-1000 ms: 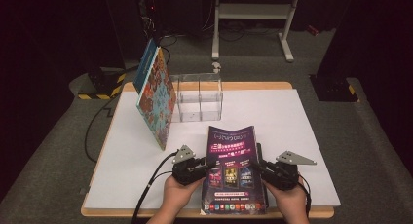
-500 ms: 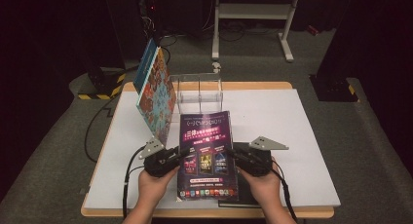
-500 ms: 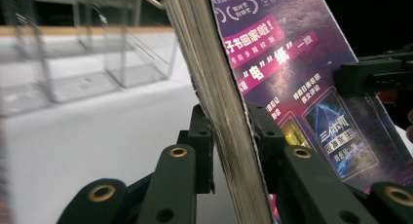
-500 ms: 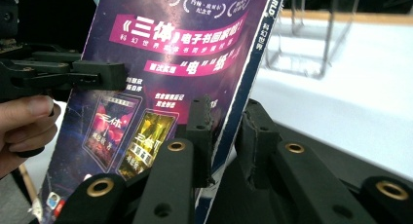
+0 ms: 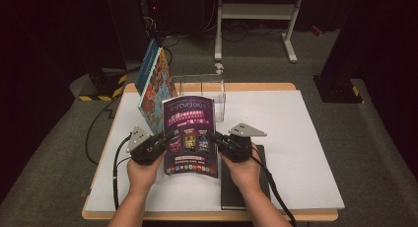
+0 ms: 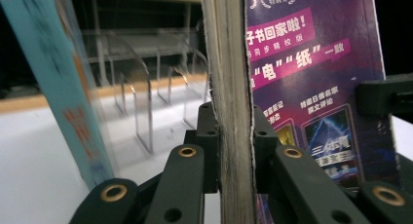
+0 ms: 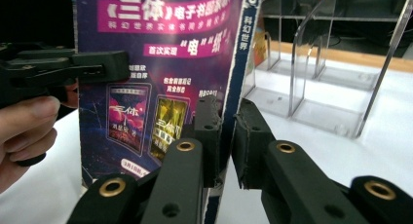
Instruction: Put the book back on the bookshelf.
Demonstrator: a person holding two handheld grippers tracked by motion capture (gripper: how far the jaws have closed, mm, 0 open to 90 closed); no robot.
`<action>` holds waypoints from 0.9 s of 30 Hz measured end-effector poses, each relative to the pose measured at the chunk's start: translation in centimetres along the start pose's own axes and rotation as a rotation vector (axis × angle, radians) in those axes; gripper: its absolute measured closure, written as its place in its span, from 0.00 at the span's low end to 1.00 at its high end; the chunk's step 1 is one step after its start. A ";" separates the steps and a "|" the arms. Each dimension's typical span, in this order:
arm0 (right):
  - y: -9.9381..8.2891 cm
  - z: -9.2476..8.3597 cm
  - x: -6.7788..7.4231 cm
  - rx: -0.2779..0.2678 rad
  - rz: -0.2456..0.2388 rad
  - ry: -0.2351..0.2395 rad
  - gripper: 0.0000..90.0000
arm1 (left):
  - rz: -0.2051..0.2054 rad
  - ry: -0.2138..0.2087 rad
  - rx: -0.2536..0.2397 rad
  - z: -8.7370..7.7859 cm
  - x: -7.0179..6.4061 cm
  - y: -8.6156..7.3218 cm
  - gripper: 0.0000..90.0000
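A purple paperback [image 5: 191, 133] stands nearly upright above the white table [image 5: 296, 138], held between both grippers. My left gripper [image 5: 166, 139] is shut on its page edge [image 6: 234, 112]. My right gripper [image 5: 217, 139] is shut on its spine [image 7: 239, 83]. The left gripper view has the purple cover [image 6: 311, 68] to the right of my left gripper [image 6: 233, 151]. In the right gripper view the cover [image 7: 160, 63] lies left of my right gripper [image 7: 225, 131], and the other gripper [image 7: 63, 68] shows beyond it with a hand [image 7: 27, 126].
A clear acrylic divider rack [image 5: 201, 89] stands just behind the purple book. A blue and orange book [image 5: 155, 89] leans upright at the rack's left. A dark book [image 5: 246, 187] lies flat under my right hand near the table's front edge.
Both grippers have carried the purple book left and away from the front edge, tilting it from flat to nearly upright. The dark book beneath it is uncovered.
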State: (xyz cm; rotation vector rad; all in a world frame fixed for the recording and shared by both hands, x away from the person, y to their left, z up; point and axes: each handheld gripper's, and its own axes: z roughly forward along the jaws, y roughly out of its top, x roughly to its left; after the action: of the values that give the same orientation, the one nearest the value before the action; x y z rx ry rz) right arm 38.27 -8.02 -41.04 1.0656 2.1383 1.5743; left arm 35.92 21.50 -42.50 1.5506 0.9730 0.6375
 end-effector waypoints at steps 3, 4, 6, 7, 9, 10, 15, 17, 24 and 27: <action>0.4 0.3 -0.2 -0.029 -0.010 -0.011 0.91 | 0.032 0.011 -0.035 0.3 -0.1 0.2 0.89; 0.4 0.3 -0.2 -0.039 -0.013 -0.015 0.91 | 0.039 0.012 -0.044 0.3 -0.1 0.2 0.89; 0.3 0.4 -0.3 -0.044 -0.022 -0.014 0.91 | 0.042 0.015 -0.042 0.5 0.0 -0.1 0.89; 0.1 0.4 -0.2 -0.038 -0.026 -0.016 0.91 | 0.038 0.015 -0.034 0.5 0.0 -0.3 0.89; -0.4 0.5 0.0 -0.026 -0.038 -0.019 0.91 | 0.033 0.016 -0.045 0.3 0.1 -0.8 0.88; -0.6 0.3 0.1 -0.036 -0.044 -0.020 0.91 | 0.028 0.011 -0.057 0.1 0.1 -1.0 0.88; -1.7 -0.9 0.9 -0.062 -0.052 -0.004 0.91 | 0.033 -0.008 -0.078 -1.3 -0.2 -1.5 0.83; -2.1 -1.4 1.1 -0.067 -0.057 0.002 0.89 | 0.039 -0.016 -0.082 -1.9 -0.4 -1.7 0.80; -3.8 -2.8 2.2 -0.071 -0.077 0.012 0.83 | 0.052 -0.024 -0.101 -3.7 -1.4 -2.5 0.68; -4.2 -3.1 2.4 -0.069 -0.078 0.023 0.80 | 0.046 -0.016 -0.102 -4.0 -1.7 -2.6 0.62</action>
State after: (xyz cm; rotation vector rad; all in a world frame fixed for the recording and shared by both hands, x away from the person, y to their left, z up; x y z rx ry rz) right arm 33.06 -9.06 -43.28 0.9358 2.0971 1.6194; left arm 31.09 22.22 -44.01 1.4894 0.8815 0.6957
